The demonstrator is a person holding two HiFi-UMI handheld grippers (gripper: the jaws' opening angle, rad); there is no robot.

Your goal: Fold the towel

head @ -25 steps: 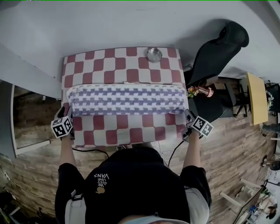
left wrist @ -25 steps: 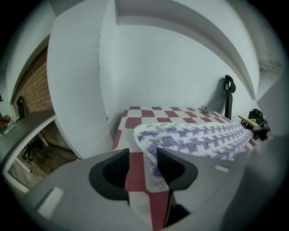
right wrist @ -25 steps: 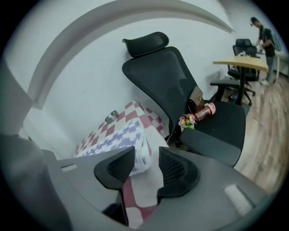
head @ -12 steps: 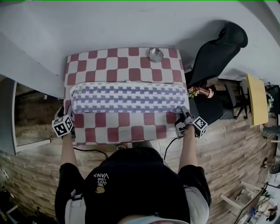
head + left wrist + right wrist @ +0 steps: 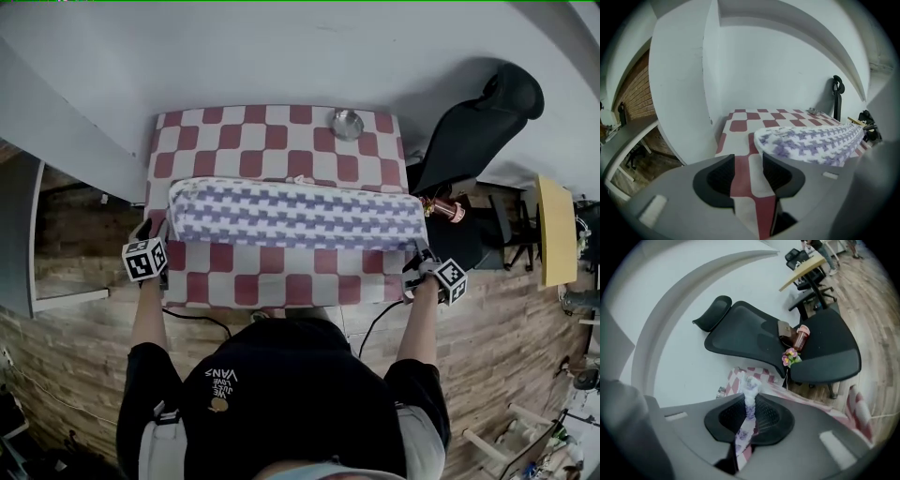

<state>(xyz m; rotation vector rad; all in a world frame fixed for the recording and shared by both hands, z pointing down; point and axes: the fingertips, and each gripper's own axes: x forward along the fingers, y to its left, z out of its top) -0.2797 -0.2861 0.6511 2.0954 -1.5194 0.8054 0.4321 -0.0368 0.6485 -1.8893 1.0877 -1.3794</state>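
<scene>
Left gripper view: left gripper jaws stood wide, only checked tablecloth between, towel at 2 o'clock. Right gripper view alone showed right gripper closing, pinching towel's corner. Towel lay mid-table, a long purple-white folded band.

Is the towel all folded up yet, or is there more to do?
Not yet. Done, it seems: the towel lies as one long, narrow band across the checkered table, so a lengthwise fold looks made. In hand: the right tool is closing its jaws on the towel's right end. The left tool is open beside the left end, gripping nothing. Left, probably: folding the band shorter.
</scene>
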